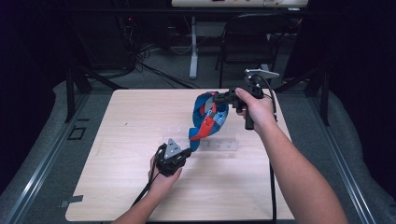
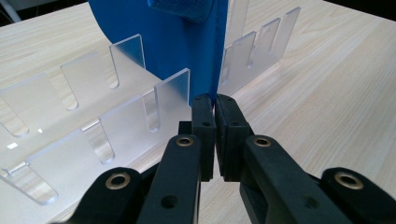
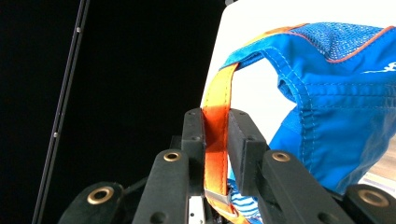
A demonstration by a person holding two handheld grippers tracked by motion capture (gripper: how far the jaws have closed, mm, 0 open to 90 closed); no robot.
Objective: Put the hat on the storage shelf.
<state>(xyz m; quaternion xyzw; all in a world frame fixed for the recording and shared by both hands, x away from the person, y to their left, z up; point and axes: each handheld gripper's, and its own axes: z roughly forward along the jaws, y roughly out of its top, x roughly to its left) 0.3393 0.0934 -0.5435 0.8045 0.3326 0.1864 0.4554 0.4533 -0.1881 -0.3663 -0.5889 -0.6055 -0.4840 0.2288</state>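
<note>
A blue cap (image 1: 208, 117) with an orange strap (image 1: 203, 130) hangs in the air over the middle of the wooden table (image 1: 126, 126), stretched between both grippers. My left gripper (image 1: 190, 150) is shut on the cap's lower blue edge (image 2: 187, 51), just above a clear acrylic slotted rack (image 2: 126, 116). In the left gripper view its jaws (image 2: 215, 100) pinch that flat blue piece edge-on. My right gripper (image 1: 220, 97) holds the cap's top from the right. In the right gripper view it is shut (image 3: 215, 119) on the orange strap (image 3: 218, 93), with the blue fabric (image 3: 336, 98) hanging to the right.
The clear rack (image 1: 219, 143) lies flat on the table under the cap, with several upright slotted tabs. A dark chair (image 1: 247, 37) and a white desk leg (image 1: 194, 46) stand beyond the far edge. Grey floor and rails flank the table.
</note>
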